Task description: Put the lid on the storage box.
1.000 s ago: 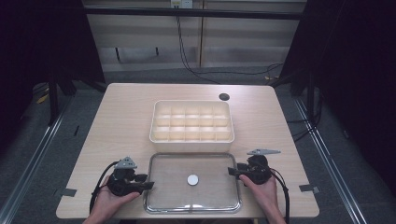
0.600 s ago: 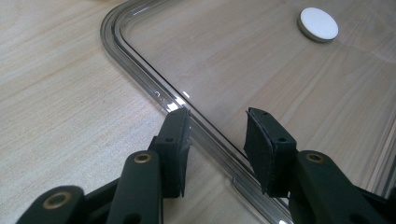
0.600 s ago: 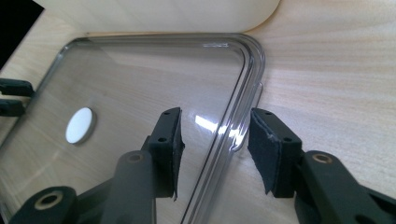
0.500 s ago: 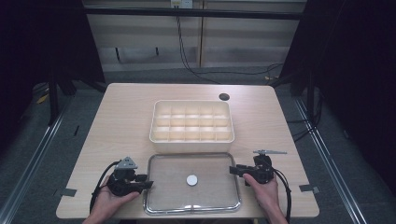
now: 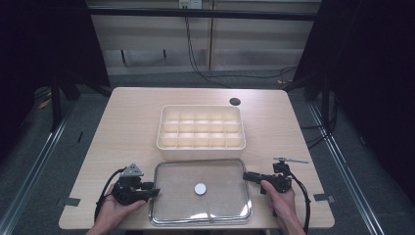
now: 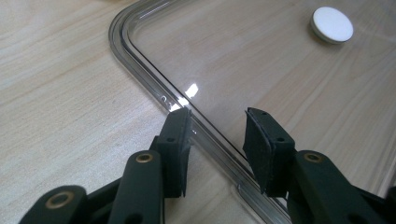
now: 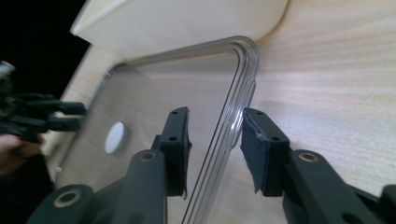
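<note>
Pale wood grain covers the counter, and on it we see one clear lid lying flat at the near edge, its long axis running from our left to our right, parallel to the counter's front. One white knob sits at the lid's middle. Just beyond the lid stands one cream tray divided into small compartments, its long side lined up with the lid's long side and close to it. One dark round spot marks the counter farther back. We hold two tongs, one in each hand. Our left tongs point rightward at the lid's left short edge; in the left gripper view the raised rim passes between the jaws, which stand a little apart on either side of it without pressing on it. Our right tongs point leftward at the lid's right short edge; in the right gripper view the rim likewise runs between the jaws, which have just been closing, yet both pads remain clear of the plastic, so neither pair grasps the lid.
</note>
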`<state>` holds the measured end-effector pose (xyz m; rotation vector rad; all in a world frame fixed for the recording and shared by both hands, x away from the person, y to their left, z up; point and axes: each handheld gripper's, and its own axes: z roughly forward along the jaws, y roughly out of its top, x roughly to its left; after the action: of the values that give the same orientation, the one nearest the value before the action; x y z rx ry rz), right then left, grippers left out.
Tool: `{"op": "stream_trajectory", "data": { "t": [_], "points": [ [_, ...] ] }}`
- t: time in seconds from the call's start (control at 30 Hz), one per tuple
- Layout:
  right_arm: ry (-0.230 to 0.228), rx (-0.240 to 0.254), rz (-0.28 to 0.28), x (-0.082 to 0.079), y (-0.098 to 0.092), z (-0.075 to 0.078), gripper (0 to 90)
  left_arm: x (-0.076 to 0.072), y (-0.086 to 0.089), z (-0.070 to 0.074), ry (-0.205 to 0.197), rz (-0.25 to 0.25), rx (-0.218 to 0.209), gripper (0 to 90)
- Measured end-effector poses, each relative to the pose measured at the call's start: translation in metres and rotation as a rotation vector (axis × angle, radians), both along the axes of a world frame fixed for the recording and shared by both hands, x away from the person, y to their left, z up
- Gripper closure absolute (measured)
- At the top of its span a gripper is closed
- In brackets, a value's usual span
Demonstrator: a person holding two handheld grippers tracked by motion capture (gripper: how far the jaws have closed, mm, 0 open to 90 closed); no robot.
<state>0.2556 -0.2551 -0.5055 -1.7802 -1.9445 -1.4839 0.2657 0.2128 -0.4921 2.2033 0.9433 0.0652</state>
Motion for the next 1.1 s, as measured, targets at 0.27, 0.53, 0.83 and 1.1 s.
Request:
{"op": "stream_trajectory", "data": {
  "t": [0.27,0.53,0.83,1.1],
  "points": [
    [-0.051,0.172,0.061,0.0,0.002,0.0,69.4,0.0,-0.002,0.0,0.012,-0.007,-0.017,61.6],
    [-0.039,0.025,0.052,0.002,0.016,0.007,66.3,0.0,-0.002,0.0,0.007,0.014,-0.009,61.7],
    [-0.042,-0.004,0.051,0.001,0.011,0.007,70.9,0.001,-0.002,0.0,0.01,0.005,-0.014,50.1],
    [-0.049,0.077,0.081,0.001,0.005,0.007,72.3,0.0,-0.001,0.0,-0.011,0.017,0.004,52.3]
  ]
}}
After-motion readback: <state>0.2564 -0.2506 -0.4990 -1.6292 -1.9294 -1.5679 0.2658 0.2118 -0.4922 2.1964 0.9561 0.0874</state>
